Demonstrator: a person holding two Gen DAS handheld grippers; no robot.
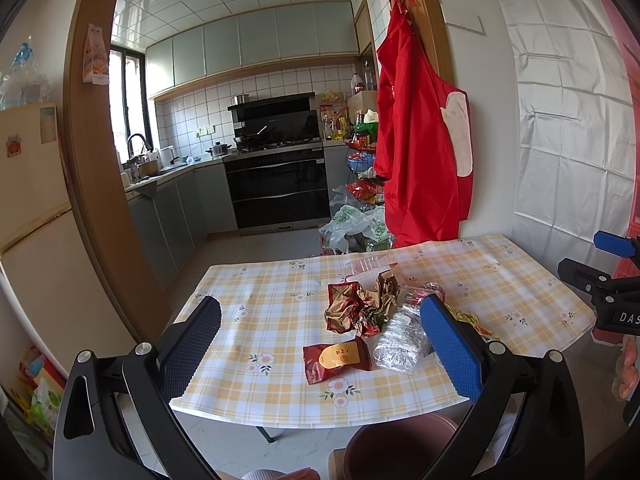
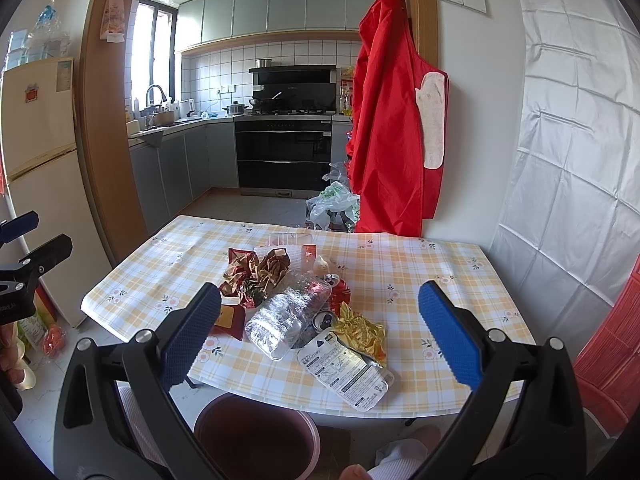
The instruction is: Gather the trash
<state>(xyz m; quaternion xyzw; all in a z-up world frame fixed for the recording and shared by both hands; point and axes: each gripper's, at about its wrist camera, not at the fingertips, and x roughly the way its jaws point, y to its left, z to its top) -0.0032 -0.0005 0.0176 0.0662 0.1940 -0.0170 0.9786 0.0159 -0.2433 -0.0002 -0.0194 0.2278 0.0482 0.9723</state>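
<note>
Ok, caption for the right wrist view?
Open right claw above a checked table strewn with wrappers and a crushed plastic bottle, brown bin below.

Left wrist view: brown bin (image 1: 400, 446) under the near table edge, cut off by the bottom frame edge and partly behind the left gripper's right finger (image 1: 450, 354). That finger also covers the right end of the crushed clear bottle (image 1: 394, 344) and most of the gold wrapper (image 1: 470, 320). Right gripper body (image 1: 604, 292) cropped at the right edge; its fingertips are out of frame.

Right wrist view: red snack packet (image 2: 229, 320) mostly hidden behind the right gripper's left finger (image 2: 192, 338). Printing on the white label package (image 2: 346, 372) too small to read. Cans (image 2: 334, 298) largely buried under the trash pile.
</note>
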